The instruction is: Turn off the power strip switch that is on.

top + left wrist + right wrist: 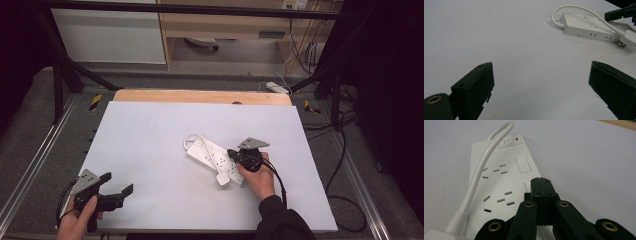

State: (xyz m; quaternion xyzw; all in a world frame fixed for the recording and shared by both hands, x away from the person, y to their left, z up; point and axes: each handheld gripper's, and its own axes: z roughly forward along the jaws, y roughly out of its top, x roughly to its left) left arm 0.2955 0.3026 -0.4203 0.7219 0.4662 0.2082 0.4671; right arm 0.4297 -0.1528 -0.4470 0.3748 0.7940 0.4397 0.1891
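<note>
Right of centre in the high view, the white power strip lies slanted on the white table, its cable looped at the upper left end and its plug resting on the lower end. The right gripper hangs over the strip's right edge, jaws pressed flat together with nothing between them. Down in the lower left corner, the left gripper sits well apart from the strip, jaws spread wide over bare tabletop, holding nothing.
</note>
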